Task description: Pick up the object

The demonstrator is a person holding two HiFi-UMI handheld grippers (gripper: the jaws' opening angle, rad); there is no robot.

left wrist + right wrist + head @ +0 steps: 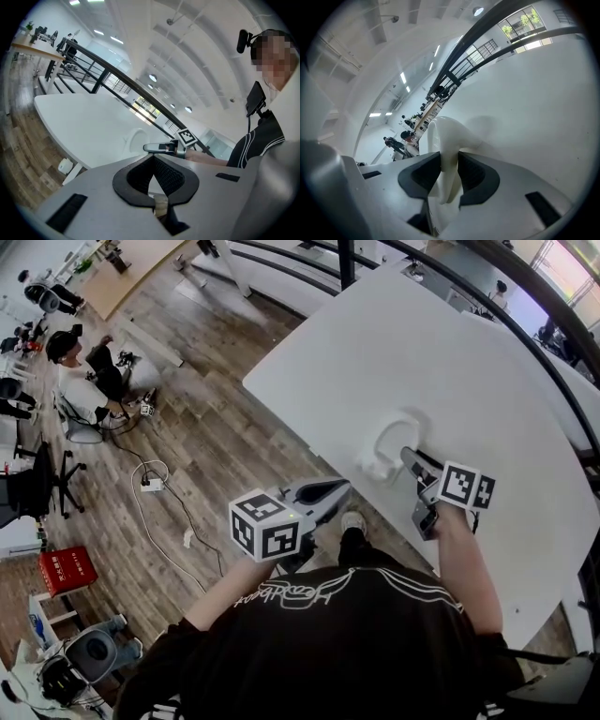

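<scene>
The object is a glossy white cup-like piece (386,448) with a curved loop, standing on the white table (450,362) near its front edge. My right gripper (409,459) reaches it from the near side. In the right gripper view, the object's white loop (447,133) fills the gap of the right gripper (450,165), and both black pads press on it. My left gripper (341,487) hovers off the table's front edge, left of the object, with its jaws together and nothing between them. The left gripper view shows the left gripper (153,159), the object (135,140) and the right gripper (151,148) beyond it.
The table's curved front edge (309,432) runs just left of the object, with wooden floor (187,427) below. A white power strip with cable (152,484), a red box (66,570) and office chairs (37,484) stand on the floor. A seated person (82,381) is far left. A dark railing (525,296) runs behind the table.
</scene>
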